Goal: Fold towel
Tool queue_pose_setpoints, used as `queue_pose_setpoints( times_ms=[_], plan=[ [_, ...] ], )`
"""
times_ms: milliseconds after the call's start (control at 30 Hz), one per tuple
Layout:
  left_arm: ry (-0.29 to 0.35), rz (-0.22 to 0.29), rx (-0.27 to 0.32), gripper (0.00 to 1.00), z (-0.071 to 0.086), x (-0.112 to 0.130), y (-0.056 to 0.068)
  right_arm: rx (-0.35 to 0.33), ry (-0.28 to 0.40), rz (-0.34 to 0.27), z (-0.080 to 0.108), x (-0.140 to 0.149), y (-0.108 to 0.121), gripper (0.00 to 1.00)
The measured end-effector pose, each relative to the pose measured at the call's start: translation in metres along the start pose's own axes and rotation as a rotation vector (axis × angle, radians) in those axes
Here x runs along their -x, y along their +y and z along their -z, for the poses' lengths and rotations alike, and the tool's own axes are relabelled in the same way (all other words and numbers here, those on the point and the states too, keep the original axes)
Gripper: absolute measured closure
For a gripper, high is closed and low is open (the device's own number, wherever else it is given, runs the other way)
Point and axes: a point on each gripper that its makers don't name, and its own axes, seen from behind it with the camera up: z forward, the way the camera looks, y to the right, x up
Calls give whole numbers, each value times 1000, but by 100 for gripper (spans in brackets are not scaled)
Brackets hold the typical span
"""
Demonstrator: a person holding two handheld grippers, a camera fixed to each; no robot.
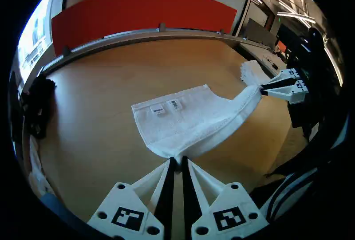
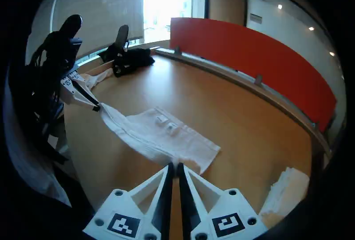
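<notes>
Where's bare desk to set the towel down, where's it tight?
Free: desk between towel and red divider. Crowded: near edge, where left hand-held gripper and right hand-held gripper pinch towel corners; towel stack at one end, black gear at the other.

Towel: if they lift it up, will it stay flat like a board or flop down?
Probably floppy: the towel sags and curves between the left gripper and right gripper pinching its corners. It seems light, since two small pinches appear to lift its edge.
</notes>
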Motion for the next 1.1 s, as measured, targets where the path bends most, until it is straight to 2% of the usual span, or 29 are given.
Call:
queue_pose_setpoints(
  times_ms=[200,500,1100],
  plan=[
    [1,-6,2,88,-2,-3,0,1,-3,5,-2,0,1,91],
    [-5,-12,-13,88,-14,-12,-13,1,-23,15,-10,5,5,91],
    [-30,-26,-35,88,-65,-29,-46,16,-88,-31,-55,24,32,91]
  ],
)
